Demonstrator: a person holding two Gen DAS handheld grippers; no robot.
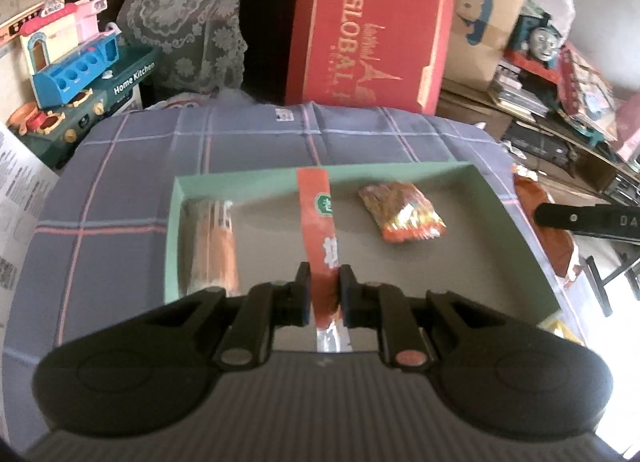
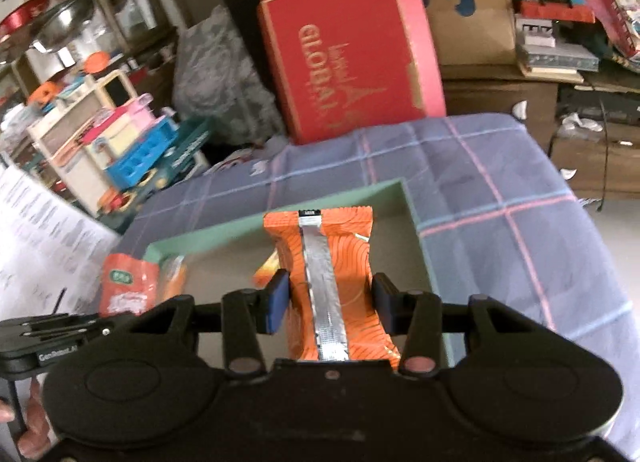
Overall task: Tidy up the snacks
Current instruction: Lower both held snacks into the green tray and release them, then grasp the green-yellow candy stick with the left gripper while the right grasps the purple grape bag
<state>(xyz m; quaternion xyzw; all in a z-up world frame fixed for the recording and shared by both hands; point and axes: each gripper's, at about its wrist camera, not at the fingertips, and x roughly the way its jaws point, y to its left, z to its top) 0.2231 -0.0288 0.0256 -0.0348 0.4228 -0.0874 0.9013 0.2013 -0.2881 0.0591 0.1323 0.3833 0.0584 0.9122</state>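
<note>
Your left hand-held gripper (image 1: 324,286) is clamped on a slim orange snack stick (image 1: 318,218) hanging at frame centre over the green tray (image 1: 516,218), ready to be laid inside. Your right hand-held gripper (image 2: 330,302) pinches a wide orange packet (image 2: 332,270) by its sides above the same tray's lower centre, where a foil snack bag (image 1: 400,212) already lies.

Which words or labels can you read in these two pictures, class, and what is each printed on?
"GLOBAL": gold letters on the red box, turned sideways; the script above it is too blurred to read.
"Home Kitchen": on the toy kitchen.
"GenRobot.AI": on the left gripper, partly blurred.
"DA": on the right gripper, cut off.
Printed sheet and red packet: too blurred.
</note>
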